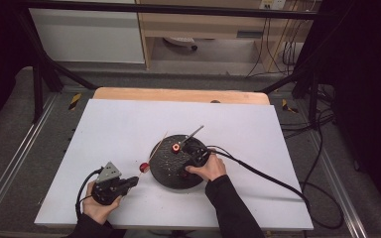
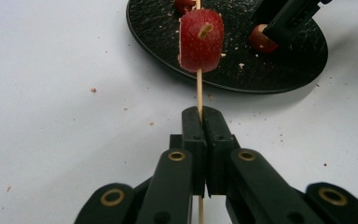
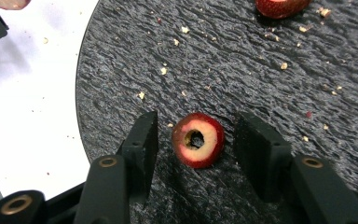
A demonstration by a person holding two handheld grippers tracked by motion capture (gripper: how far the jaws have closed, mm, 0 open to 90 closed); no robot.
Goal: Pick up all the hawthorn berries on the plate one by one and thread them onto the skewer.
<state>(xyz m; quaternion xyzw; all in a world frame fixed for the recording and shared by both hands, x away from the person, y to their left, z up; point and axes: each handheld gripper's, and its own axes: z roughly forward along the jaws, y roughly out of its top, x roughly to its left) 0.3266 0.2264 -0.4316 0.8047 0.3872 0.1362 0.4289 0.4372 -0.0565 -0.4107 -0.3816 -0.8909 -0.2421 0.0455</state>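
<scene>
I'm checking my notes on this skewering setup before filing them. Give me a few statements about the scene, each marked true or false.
1. The left gripper is shut on the wooden skewer. True.
2. One red fruit piece is already threaded on the skewer. True.
3. The right gripper clamps the cored fruit slice firmly. False: the slice lies between the jaws, with a gap on each side, so the pads do not press on it.
4. The cored slice lies on the white table. False: it lies on the round black plate.
5. The plate's surface is clean. False: pale crumbs are scattered over it.
</scene>
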